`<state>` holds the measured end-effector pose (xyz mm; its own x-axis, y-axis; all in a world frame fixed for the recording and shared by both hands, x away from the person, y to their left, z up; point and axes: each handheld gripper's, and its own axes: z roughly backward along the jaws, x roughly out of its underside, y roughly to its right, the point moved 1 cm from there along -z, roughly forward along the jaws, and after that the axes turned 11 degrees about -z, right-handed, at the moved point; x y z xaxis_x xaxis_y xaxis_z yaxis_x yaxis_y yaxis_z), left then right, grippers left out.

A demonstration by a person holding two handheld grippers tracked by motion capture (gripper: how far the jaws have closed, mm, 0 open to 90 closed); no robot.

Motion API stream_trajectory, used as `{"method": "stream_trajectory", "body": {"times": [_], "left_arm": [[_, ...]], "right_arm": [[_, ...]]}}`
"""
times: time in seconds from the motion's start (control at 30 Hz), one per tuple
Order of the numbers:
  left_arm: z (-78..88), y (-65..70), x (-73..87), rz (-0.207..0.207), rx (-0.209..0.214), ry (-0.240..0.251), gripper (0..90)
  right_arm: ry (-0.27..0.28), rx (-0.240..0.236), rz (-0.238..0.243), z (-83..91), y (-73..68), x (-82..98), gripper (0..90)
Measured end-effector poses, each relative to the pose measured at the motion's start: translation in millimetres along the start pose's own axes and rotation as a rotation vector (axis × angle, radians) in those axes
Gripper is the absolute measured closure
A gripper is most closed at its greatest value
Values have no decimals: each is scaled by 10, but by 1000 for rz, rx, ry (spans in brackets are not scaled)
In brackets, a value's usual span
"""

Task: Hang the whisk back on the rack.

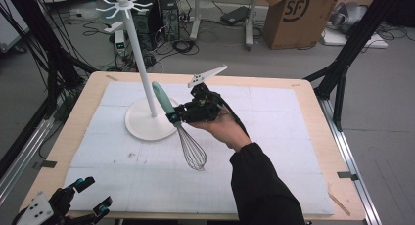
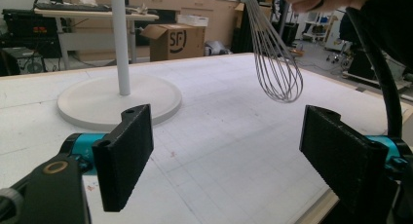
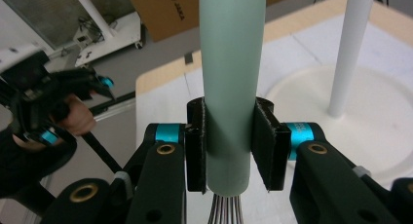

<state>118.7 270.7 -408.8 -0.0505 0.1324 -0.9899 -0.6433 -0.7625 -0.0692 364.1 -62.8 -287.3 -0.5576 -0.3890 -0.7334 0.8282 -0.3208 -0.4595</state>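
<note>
The right tongs (image 1: 175,117) are clamped on the lower end of the pale green handle of a metal wire whisk (image 1: 178,124), held in the air at the centre of the high view, handle tilted up and to the left, wire bulb hanging down toward the white foam-covered table (image 1: 274,151). In the right gripper view the 2 black jaws press the handle from both sides, just above where the wires start. The left tongs (image 1: 90,195) sit open and empty at the lower left of the high view, near the table's front edge.

The whisk is just beside the tall white stand with a round base and a crown of hooks (image 1: 139,63), whose pole crosses the frame left of the handle. The likely step is hanging the whisk on 1 of those hooks, which sit well above the handle's top.

To do it well, judging from this pose:
- Keep the squeeze firm; the handle is smooth and round and could slide or twist.
- Raise the whisk until its top end reaches hook level, steering clear of the pole.
- I cannot tell whether the handle's tip has a hanging loop; check before committing.
- The stand looks light, so approach the hook gently; the free left tongs could steady the base.
</note>
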Motion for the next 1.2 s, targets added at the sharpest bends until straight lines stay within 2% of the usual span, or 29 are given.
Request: {"method": "stream_trajectory", "body": {"times": [0.17, 0.37, 0.67, 1.2], "left_arm": [[8, -4, 2, -3, 2, 1, 204], [9, -7, 11, 4, -1, 2, 204], [37, -29, 29, 11, -12, -3, 205], [28, -58, 75, 32, -11, -7, 205]], "right_arm": [[48, -42, 7, 92, -78, -194, 694], [68, -72, 32, 122, -131, -377, 694], [108, -128, 43, 166, -184, -671, 694], [136, -164, 61, 156, -193, -1087, 694]]}}
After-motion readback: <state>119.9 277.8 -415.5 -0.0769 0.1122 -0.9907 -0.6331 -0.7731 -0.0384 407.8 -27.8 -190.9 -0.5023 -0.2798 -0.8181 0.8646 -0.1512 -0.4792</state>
